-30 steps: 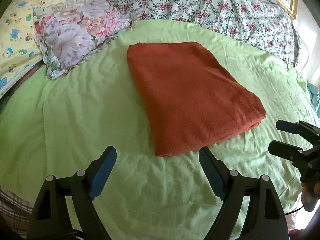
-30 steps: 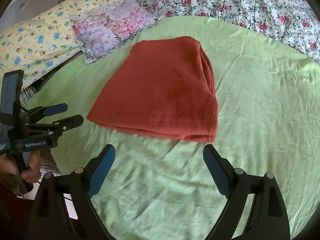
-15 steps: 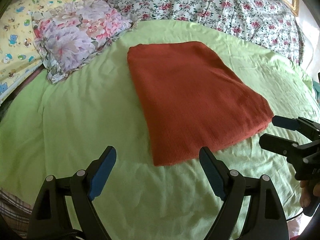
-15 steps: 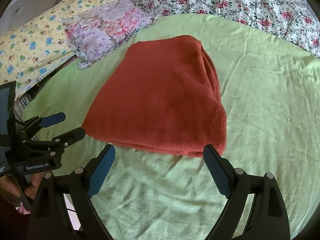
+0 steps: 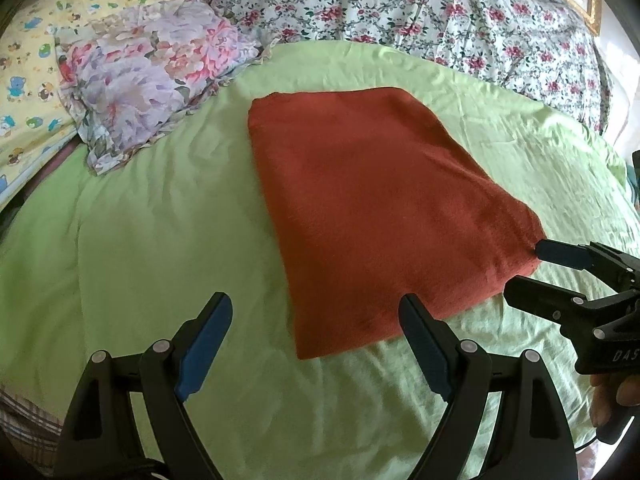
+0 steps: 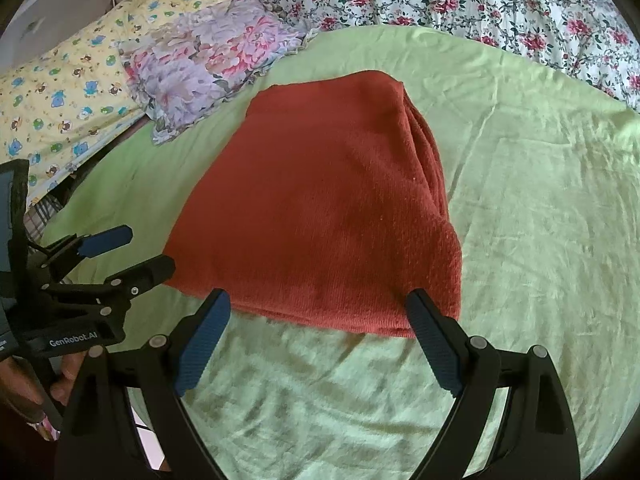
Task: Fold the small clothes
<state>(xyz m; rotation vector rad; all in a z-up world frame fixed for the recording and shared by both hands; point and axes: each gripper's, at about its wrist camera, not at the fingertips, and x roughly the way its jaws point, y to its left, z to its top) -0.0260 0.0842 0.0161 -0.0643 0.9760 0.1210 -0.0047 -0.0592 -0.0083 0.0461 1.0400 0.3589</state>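
Note:
A folded rust-red cloth (image 5: 376, 208) lies flat on the green bedsheet (image 5: 160, 220); it also shows in the right wrist view (image 6: 320, 216), with its stacked folded edges along the right side. My left gripper (image 5: 316, 320) is open and empty, its jaws straddling the cloth's near left corner. My right gripper (image 6: 318, 320) is open and empty, its jaws at the cloth's near edge. The right gripper (image 5: 532, 268) shows at the cloth's right corner in the left wrist view. The left gripper (image 6: 136, 252) shows by the cloth's left corner in the right wrist view.
A floral pillow (image 5: 148, 76) and a yellow cartoon-print pillow (image 5: 28, 80) lie at the back left. A floral quilt (image 5: 440, 12) runs along the back. The bed's edge (image 6: 44, 208) drops off at the left in the right wrist view.
Both grippers have moved forward toward the cloth's near edge. The cloth looks larger and nearer in both views. Both stay open.

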